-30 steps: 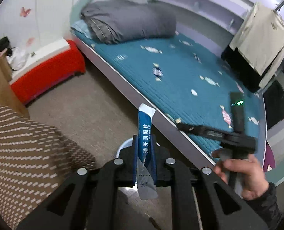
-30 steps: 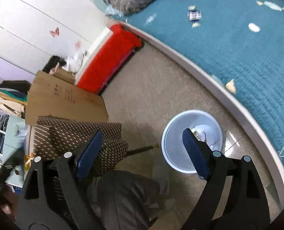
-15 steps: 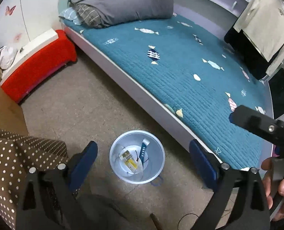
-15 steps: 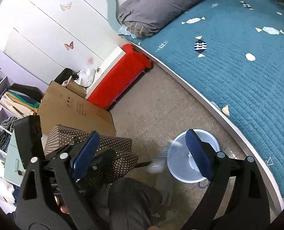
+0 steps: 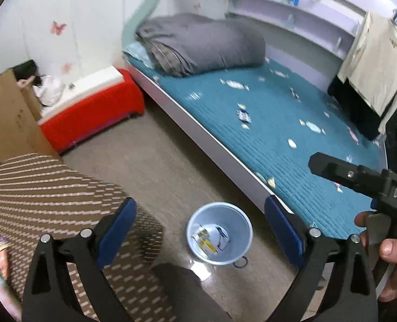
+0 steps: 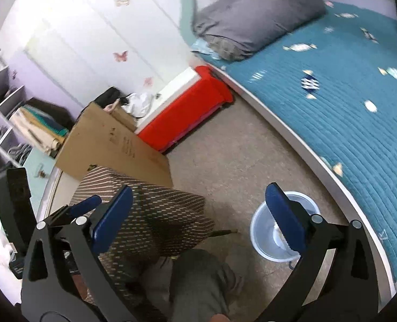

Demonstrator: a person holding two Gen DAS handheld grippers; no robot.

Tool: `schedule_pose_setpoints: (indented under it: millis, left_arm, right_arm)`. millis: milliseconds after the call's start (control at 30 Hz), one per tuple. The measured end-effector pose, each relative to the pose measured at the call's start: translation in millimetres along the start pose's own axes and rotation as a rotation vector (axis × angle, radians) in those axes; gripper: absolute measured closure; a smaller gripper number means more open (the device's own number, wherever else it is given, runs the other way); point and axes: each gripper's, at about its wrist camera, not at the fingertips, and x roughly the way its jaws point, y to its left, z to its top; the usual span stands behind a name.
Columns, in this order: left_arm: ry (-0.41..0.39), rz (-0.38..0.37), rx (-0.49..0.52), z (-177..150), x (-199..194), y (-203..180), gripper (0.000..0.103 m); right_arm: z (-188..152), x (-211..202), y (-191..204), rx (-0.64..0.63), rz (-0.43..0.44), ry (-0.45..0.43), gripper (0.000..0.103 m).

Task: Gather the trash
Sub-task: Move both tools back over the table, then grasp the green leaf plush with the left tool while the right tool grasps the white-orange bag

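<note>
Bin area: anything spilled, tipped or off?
Nothing stands out. The bin stands upright on the floor beside the bed, with wrappers inside it and none visible on the floor around it. Left gripper and right gripper are open and empty.

From the left-wrist view, white letters "DAS" stand on the black body of the right gripper (image 5: 372,187) at the right edge; whatever follows them is cut off. The cardboard box (image 6: 112,147) by the red bench carries dark print on its side, too smeared to make out. The wrappers (image 5: 207,238) lying in the pale blue bin (image 5: 241,221) show coloured printing, but no word of it can be read.
</note>
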Motion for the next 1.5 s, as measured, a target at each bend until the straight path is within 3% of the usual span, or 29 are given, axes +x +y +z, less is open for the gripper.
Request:
schedule_pose_setpoints:
  millis: [500,900,1133,1367,1433,1500]
  left_arm:
    - [-0.223,0.179,-0.171,-47,-143,105,0.009]
    - [-0.274,0.371,-0.34,-122,-216,209,0.009]
    - [-0.236,0.45,-0.454,-168,-222,275,0.009]
    - [-0.131,0.459,-0.492,-191,-180,326,0.01]
    - [-0.109,0.447,-0.498,-196,-171,332,0.024]
    - [-0.085,0.403,-0.514,-200,-166,339,0.052]
  right_arm:
    - [-14,10,172,-0.304,0.171,0.033,0.006]
    - [-63,51,287,-0.536,0.265,0.124,0.006]
    - [-95,72,320,-0.631,0.268,0.188,0.006]
    - [-116,90,335,-0.69,0.25,0.237,0.006]
    - [-121,94,337,-0.7,0.244,0.249,0.006]
    - [-127,98,340,-0.722,0.239,0.263,0.006]
